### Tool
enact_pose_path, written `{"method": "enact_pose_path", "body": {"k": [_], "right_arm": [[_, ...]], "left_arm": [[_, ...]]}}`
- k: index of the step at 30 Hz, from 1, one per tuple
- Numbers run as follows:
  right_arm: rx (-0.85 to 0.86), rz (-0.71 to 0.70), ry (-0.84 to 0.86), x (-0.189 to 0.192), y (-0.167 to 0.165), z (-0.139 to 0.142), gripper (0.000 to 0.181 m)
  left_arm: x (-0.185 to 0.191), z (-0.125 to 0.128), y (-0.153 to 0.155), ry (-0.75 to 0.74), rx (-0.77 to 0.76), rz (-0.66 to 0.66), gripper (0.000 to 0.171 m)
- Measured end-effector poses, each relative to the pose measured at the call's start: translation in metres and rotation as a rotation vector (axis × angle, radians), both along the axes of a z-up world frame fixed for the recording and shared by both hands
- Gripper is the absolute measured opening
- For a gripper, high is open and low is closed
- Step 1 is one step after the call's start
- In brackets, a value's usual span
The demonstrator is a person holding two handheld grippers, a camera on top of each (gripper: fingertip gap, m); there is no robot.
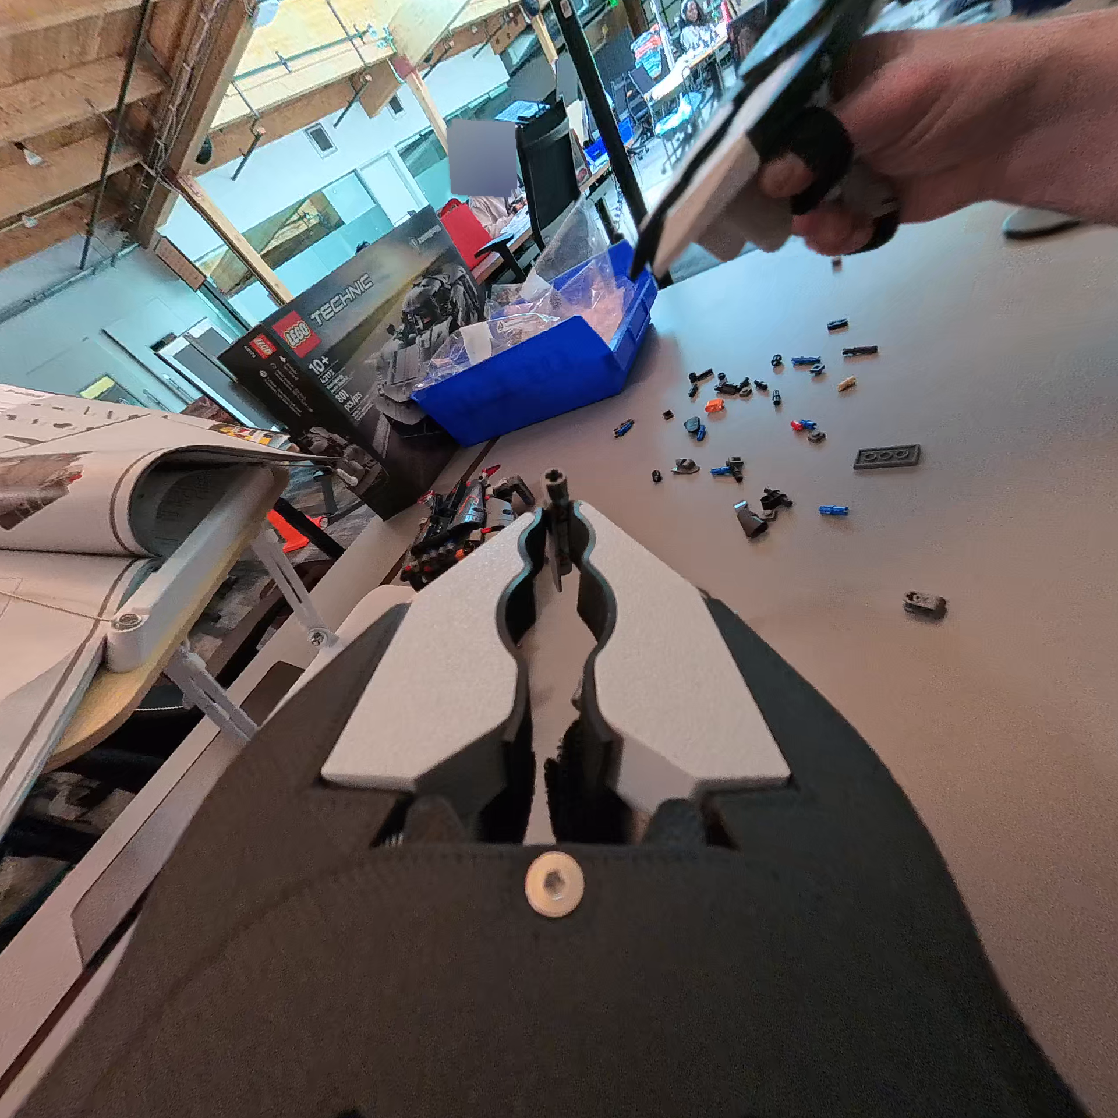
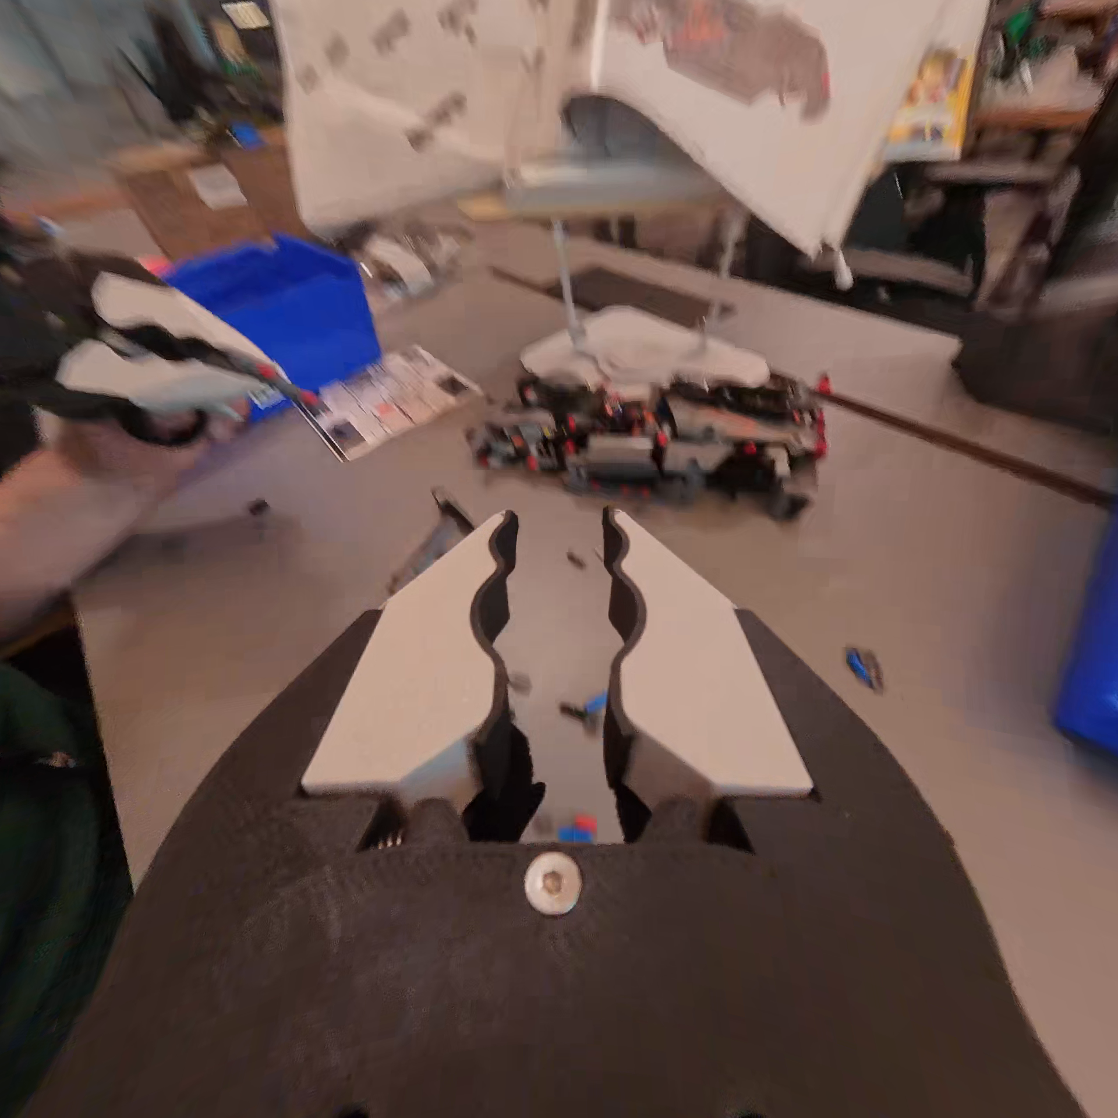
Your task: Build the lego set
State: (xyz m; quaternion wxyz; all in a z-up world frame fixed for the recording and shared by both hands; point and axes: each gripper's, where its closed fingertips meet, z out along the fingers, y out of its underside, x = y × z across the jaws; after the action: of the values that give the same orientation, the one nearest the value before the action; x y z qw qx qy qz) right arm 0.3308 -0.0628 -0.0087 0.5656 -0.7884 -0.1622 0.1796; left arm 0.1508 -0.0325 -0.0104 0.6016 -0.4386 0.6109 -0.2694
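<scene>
The left gripper [image 1: 558, 514] is lifted off the table [image 1: 907, 665] and tilted, its fingers pressed together on a thin dark axle piece [image 1: 558, 508]. The piece's long axis runs along the fingers, and its cross-shaped end sticks out just past the tips. Just beyond the tips, to their left, the part-built model [image 1: 460, 526] lies on the table. Farther ahead stand the blue bin [image 1: 532, 375] and the set box [image 1: 357, 363]. Loose parts [image 1: 750, 423] are scattered ahead and to the right, with a flat grey plate [image 1: 887, 456] among them. The open manual [image 1: 91, 484] rests on a stand to the left.

The right gripper [image 2: 559, 520] hangs above the table with its fingers apart and nothing between them. This view is blurred. The model [image 2: 647, 435] lies ahead of its tips, lengthwise across the view. In the left wrist view a hand [image 1: 944, 133] holds the right gripper high, ahead and to the right, its tip near the bin's far rim.
</scene>
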Motion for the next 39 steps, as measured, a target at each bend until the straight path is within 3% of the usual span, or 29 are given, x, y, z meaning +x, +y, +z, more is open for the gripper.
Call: {"method": "enact_pose_path", "body": {"k": [4, 8, 18, 27, 36, 39], "right_arm": [[-0.222, -0.076, -0.142, 0.010, -0.019, -0.055, 0.029], [-0.289, -0.134, -0.188, 0.020, -0.036, -0.084, 0.027], [-0.260, -0.288, -0.162, 0.059, -0.069, -0.086, 0.028], [-0.263, -0.365, -0.180, 0.081, -0.070, -0.096, 0.030], [-0.325, -0.409, -0.223, 0.099, -0.075, -0.117, 0.028], [-0.301, -0.489, -0.232, 0.116, -0.076, -0.112, 0.027]], "left_arm": [[0.002, -0.003, 0.001, 0.011, -0.025, -0.002, 0.004], [0.004, -0.007, 0.003, 0.021, -0.043, -0.003, 0.004], [0.011, -0.020, 0.007, 0.058, -0.082, 0.000, 0.004], [0.015, -0.042, 0.007, 0.149, -0.096, -0.021, 0.004], [0.020, -0.048, 0.003, 0.170, -0.106, -0.037, 0.004], [0.021, -0.050, 0.003, 0.177, -0.106, -0.036, 0.004]]}}
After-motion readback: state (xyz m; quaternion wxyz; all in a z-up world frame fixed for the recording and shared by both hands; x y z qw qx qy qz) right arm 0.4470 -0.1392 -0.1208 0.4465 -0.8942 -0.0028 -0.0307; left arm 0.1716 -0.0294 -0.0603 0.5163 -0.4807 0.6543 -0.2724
